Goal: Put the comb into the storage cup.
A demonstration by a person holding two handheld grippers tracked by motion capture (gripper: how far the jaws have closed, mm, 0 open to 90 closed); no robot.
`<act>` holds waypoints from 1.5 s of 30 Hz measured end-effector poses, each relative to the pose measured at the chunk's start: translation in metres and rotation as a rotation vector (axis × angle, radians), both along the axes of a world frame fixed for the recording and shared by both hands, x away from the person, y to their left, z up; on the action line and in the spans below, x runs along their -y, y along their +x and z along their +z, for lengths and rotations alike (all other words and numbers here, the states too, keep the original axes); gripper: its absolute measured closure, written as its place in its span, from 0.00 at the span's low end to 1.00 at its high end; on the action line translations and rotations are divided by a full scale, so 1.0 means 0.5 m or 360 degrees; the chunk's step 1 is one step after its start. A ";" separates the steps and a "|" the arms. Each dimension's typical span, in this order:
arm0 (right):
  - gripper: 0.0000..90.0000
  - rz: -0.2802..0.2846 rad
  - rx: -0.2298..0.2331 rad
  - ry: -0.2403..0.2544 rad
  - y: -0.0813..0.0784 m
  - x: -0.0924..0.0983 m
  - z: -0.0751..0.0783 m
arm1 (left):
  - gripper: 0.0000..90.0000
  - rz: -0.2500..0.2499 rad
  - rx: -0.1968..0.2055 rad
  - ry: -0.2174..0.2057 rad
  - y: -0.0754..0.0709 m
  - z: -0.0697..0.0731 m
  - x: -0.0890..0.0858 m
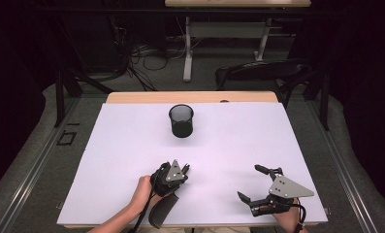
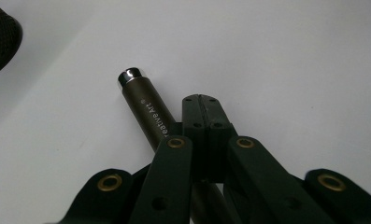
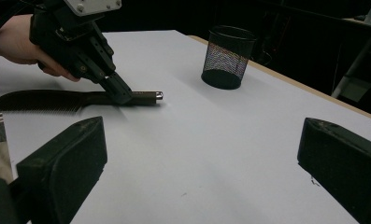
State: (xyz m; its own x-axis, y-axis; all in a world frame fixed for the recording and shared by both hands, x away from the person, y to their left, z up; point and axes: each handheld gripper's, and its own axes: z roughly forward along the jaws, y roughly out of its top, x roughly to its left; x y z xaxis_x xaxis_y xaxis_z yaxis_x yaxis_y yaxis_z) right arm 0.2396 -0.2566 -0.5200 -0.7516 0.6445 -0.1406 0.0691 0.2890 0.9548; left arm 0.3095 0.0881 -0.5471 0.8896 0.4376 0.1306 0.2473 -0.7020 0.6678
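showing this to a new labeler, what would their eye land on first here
Probably the black mesh cup, standing alone and upright toward the far middle of the white table. Next, the left gripper at the near edge, jaws together beside the handle of a flat fan-shaped brush lying on the table; whether it actually grips it is unclear. The right gripper sits near the right corner with its jaws spread wide, holding nothing.
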 end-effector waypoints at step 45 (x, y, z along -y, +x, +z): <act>0.01 0.0000 0.0002 0.0004 0.000 0.001 0.001 | 1.00 0.0075 0.0031 0.0059 0.016 -0.005 -0.028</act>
State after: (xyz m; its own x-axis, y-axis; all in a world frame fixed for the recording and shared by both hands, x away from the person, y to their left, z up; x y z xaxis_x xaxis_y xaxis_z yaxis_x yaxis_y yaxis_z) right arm 0.2394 -0.2572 -0.5195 -0.7512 0.6451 -0.1397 0.0683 0.2865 0.9557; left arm 0.3173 0.1020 -0.5495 0.8652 0.4736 0.1644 0.2680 -0.7141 0.6467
